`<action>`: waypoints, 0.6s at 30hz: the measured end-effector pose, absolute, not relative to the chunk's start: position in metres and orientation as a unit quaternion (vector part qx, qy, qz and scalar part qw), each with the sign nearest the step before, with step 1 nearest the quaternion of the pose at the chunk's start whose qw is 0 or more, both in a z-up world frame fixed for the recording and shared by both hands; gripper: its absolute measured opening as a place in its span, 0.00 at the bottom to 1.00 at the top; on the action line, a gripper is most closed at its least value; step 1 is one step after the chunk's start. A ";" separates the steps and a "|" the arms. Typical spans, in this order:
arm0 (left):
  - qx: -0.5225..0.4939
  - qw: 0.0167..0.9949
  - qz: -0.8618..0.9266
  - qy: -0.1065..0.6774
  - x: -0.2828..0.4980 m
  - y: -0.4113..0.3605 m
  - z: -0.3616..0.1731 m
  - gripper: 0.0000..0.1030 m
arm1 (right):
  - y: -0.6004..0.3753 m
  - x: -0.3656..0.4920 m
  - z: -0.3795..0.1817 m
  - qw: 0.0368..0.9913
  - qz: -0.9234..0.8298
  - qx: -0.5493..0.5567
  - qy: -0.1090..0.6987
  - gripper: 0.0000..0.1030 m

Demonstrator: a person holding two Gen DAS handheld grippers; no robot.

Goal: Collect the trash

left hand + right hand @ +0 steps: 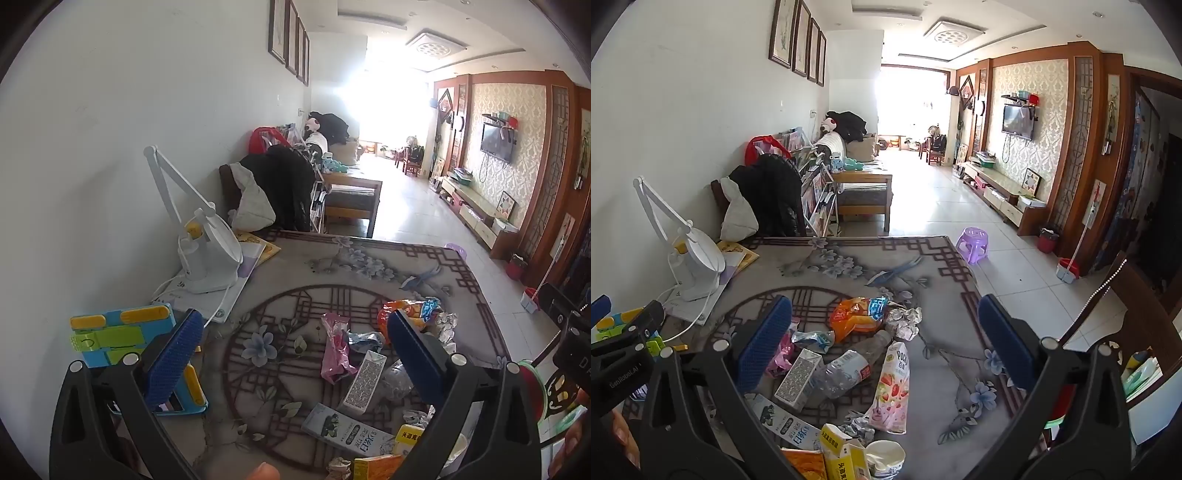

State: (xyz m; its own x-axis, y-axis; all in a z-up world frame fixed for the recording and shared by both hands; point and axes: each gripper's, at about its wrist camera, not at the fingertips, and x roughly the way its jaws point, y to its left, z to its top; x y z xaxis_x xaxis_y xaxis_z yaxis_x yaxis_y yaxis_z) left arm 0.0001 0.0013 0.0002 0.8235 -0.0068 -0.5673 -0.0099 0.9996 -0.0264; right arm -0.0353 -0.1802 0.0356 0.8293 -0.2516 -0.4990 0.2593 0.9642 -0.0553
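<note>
Hovering over table trash (849, 362), left gripper (295, 350) and right gripper (886, 343) both gape empty.

My two cameras ride on my wrists, each looking forward and tilted down between its own blue fingers, close above the near edge of the table (934, 254). The left view sits nearer the wall-side edge, the right nearer the open-floor edge. Both share the trash pile (364, 369) and the long room beyond.
</note>
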 end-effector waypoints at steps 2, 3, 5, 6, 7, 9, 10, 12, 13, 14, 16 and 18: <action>-0.012 0.955 0.002 0.297 0.000 0.002 0.000 0.93 | -0.180 -0.035 0.036 0.956 -0.134 0.007 0.260 0.97; 0.001 0.955 0.003 0.297 0.000 -0.001 0.000 0.93 | -0.181 -0.036 0.036 0.956 -0.134 0.007 0.259 0.97; 0.000 0.955 0.003 0.296 0.000 -0.001 0.000 0.93 | -0.181 -0.036 0.036 0.957 -0.134 0.008 0.258 0.97; -0.001 0.955 0.003 0.296 0.000 0.000 0.000 0.93 | -0.181 -0.037 0.036 0.957 -0.134 0.009 0.258 0.97; -0.001 0.955 0.002 0.297 0.000 0.000 0.000 0.93 | -0.181 -0.037 0.036 0.957 -0.134 0.009 0.258 0.97; -0.002 0.955 0.002 0.297 -0.002 0.002 -0.001 0.93 | -0.181 -0.036 0.035 0.956 -0.134 0.007 0.261 0.97; -0.002 0.955 0.002 0.297 -0.002 0.002 -0.001 0.93 | -0.181 -0.036 0.035 0.956 -0.133 0.007 0.261 0.97; -0.003 0.955 0.002 0.297 -0.003 0.003 -0.002 0.93 | -0.181 -0.037 0.036 0.957 -0.133 0.007 0.259 0.97; -0.002 0.955 0.002 0.298 -0.002 0.003 -0.002 0.93 | -0.181 -0.038 0.036 0.957 -0.133 0.007 0.259 0.97; -0.003 0.955 0.002 0.298 -0.002 0.003 -0.001 0.93 | -0.182 -0.037 0.035 0.956 -0.134 0.007 0.260 0.97; -0.003 0.955 0.002 0.298 -0.002 0.003 -0.001 0.93 | -0.182 -0.038 0.036 0.956 -0.134 0.007 0.260 0.97; -0.003 0.955 0.002 0.297 -0.003 0.003 -0.001 0.93 | -0.182 -0.038 0.036 0.956 -0.134 0.007 0.260 0.97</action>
